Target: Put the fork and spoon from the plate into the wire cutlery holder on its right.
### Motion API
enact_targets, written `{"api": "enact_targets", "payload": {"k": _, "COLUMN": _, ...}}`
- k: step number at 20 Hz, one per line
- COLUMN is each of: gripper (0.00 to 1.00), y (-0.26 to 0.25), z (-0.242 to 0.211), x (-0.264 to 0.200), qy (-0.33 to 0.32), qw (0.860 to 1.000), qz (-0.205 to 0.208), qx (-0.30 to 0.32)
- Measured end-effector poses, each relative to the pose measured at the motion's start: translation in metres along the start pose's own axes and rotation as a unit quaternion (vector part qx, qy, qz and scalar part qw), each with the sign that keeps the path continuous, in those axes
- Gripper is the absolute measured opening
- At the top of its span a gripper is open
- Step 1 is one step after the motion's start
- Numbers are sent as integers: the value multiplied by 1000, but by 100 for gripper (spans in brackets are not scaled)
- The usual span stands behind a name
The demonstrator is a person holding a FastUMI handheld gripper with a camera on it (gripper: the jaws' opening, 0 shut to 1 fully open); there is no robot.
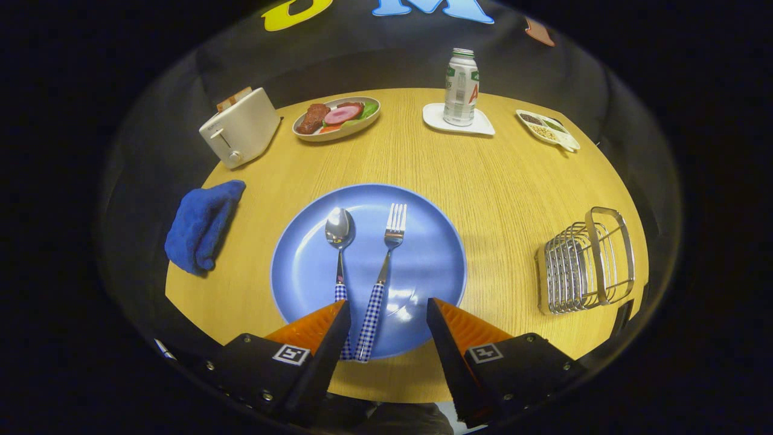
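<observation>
While both fork (383, 275) and spoon (340, 241) lie on the plate (435, 254), gripper (388, 309) hangs open over plate's near rim; next: close on fork handle, carry to wire holder (586, 263) right of plate.

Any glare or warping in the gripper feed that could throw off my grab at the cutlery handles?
Gripper view: glare patch on the blue plate just ahead of the open gripper, beside the fork handle; the spoon bowl shines too. Fisheye bends the table edge and wire cutlery holder. Focus is sharp, shadows soft.
</observation>
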State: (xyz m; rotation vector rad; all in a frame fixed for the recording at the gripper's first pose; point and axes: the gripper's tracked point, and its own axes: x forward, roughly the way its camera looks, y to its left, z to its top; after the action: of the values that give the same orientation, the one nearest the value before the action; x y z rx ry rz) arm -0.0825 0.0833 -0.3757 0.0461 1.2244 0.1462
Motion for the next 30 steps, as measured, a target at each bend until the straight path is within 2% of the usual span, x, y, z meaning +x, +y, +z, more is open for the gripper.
{"api": "enact_targets", "payload": {"k": 2, "gripper": 80, "y": -4, "z": -4, "x": 2, "qy": 21, "qw": 1000, "qz": -12, "qx": -3}}
{"api": "enact_targets", "payload": {"k": 3, "gripper": 61, "y": 1, "z": -15, "x": 6, "qy": 49, "qw": 999, "qz": 1, "qx": 7}}
{"api": "enact_targets", "payload": {"k": 4, "gripper": 55, "y": 11, "z": -19, "x": 7, "qy": 74, "qw": 997, "qz": 26, "qx": 22}}
{"api": "enact_targets", "payload": {"k": 6, "gripper": 52, "y": 18, "z": -29, "x": 13, "qy": 110, "qw": 991, "qz": 48, "qx": 59}}
{"api": "enact_targets", "payload": {"k": 7, "gripper": 45, "y": 14, "z": -32, "x": 15, "qy": 118, "qw": 990, "qz": 43, "qx": 67}}
{"api": "enact_targets", "payload": {"k": 9, "gripper": 37, "y": 4, "z": -26, "x": 15, "qy": 106, "qw": 992, "qz": 16, "qx": 60}}
{"api": "enact_targets", "payload": {"k": 12, "gripper": 37, "y": -12, "z": -24, "x": 11, "qy": 101, "qw": 994, "qz": -17, "qx": 33}}
{"api": "enact_targets", "payload": {"k": 13, "gripper": 16, "y": -12, "z": -27, "x": 16, "qy": 106, "qw": 994, "qz": -14, "qx": 31}}
{"api": "enact_targets", "payload": {"k": 15, "gripper": 18, "y": -7, "z": -28, "x": 15, "qy": 112, "qw": 993, "qz": 5, "qx": 31}}
{"api": "enact_targets", "payload": {"k": 16, "gripper": 18, "y": -14, "z": -25, "x": 10, "qy": 110, "qw": 994, "qz": -7, "qx": 23}}
{"api": "enact_targets", "payload": {"k": 17, "gripper": 7, "y": -17, "z": -25, "x": 15, "qy": 108, "qw": 994, "qz": -8, "qx": 11}}
{"api": "enact_targets", "payload": {"k": 19, "gripper": 7, "y": -16, "z": -29, "x": 13, "qy": 117, "qw": 993, "qz": 3, "qx": -2}}
{"api": "enact_targets", "payload": {"k": 23, "gripper": 7, "y": -26, "z": -28, "x": 4, "qy": 128, "qw": 992, "qz": 0, "qx": -8}}
{"api": "enact_targets", "payload": {"k": 30, "gripper": 7, "y": -47, "z": -24, "x": -41, "qy": 165, "qw": 985, "qz": 21, "qx": -37}}
